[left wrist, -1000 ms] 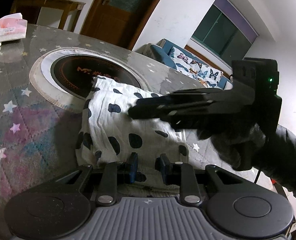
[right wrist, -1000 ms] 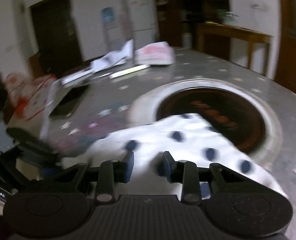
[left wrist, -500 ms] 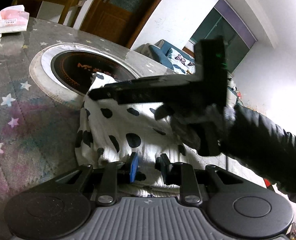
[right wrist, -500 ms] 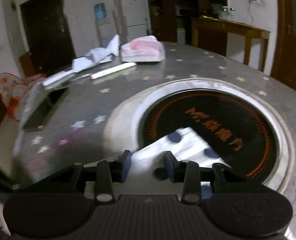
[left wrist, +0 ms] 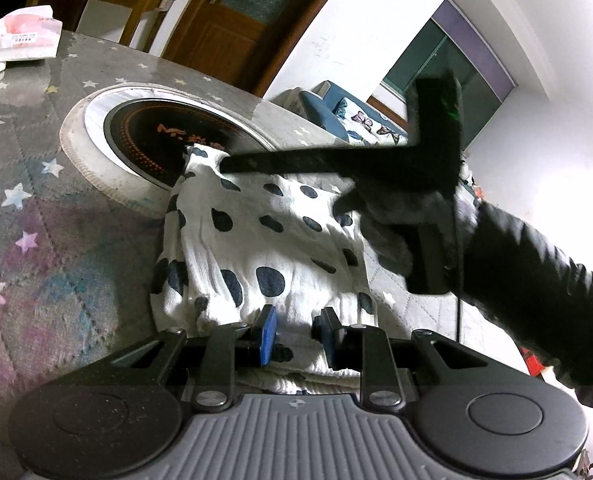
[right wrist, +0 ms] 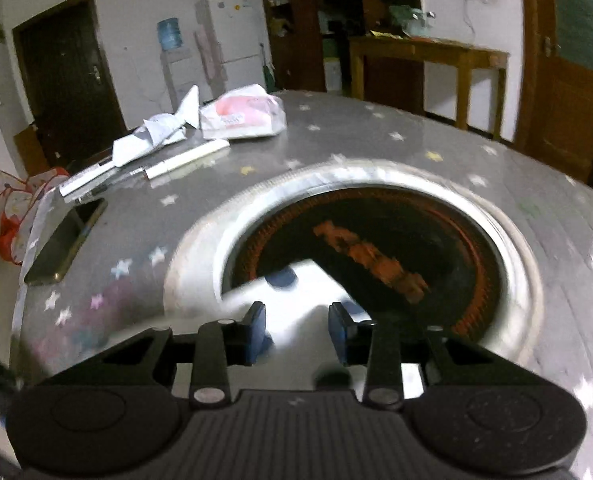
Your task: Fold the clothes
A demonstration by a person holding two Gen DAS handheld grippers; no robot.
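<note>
A folded white cloth with dark blue dots (left wrist: 264, 240) lies on the grey star-patterned table (left wrist: 56, 220), its far corner over the round cooktop (left wrist: 144, 136). My left gripper (left wrist: 296, 334) rests at the cloth's near edge. Its blue pads stand a small gap apart with cloth showing in the gap, and I cannot tell whether they pinch it. My right gripper (left wrist: 226, 166), held by a gloved hand in a dark sleeve (left wrist: 536, 280), reaches across to the far corner. In the right wrist view, the right gripper (right wrist: 296, 328) has its pads apart over the blurred cloth corner (right wrist: 296, 288).
The inset cooktop (right wrist: 376, 240) sits mid-table. At the table's far side lie a pink tissue pack (right wrist: 242, 116), crumpled paper (right wrist: 156, 132) and a white pen-like stick (right wrist: 186, 162). A phone (right wrist: 66, 240) lies near the left table edge. A wooden side table and doors stand behind.
The right gripper has slid across the cloth from its middle to the far corner at the cooktop. The cloth has kept its place. The left gripper has stayed still.
</note>
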